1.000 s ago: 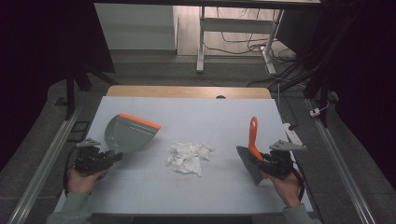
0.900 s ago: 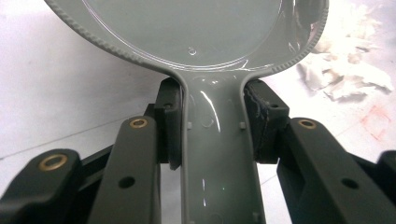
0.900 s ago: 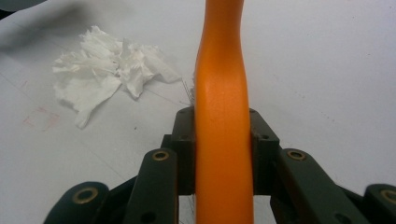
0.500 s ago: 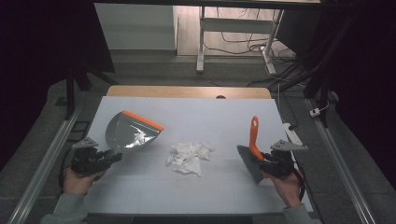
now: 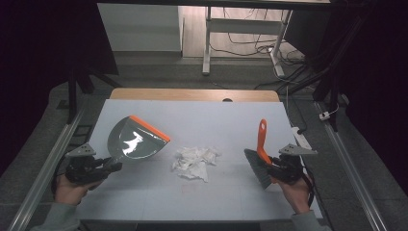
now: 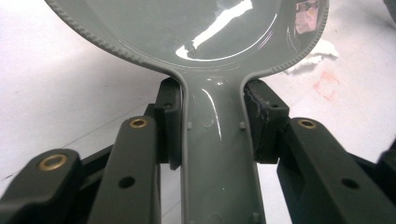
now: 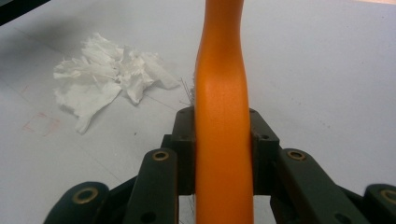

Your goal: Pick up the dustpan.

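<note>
Two hand-held tongs work over a pale table [image 5: 159, 202], one at each side. At the left, the left tongs [image 5: 103, 166] are clamped on the grey handle of a dustpan [image 5: 134, 140]; in the left gripper view both black pads press against the sides of that handle [image 6: 217, 140]. The dustpan is tilted, its shiny grey scoop raised and its orange front lip toward the far side of the table. Just right of the pan, near the table's middle, lies a heap of crumpled white paper [image 5: 195, 161], resting flat and apart from the pan. Farther right, well apart from the paper, the right tongs [image 5: 269, 166] are clamped on the orange handle of a hand brush [image 5: 260, 159]; its handle stands nearly upright and its dark bristles point toward the paper. In the right gripper view the handle [image 7: 223, 116] sits squeezed between both pads, with the paper [image 7: 105, 77] beyond at the upper left.
</note>
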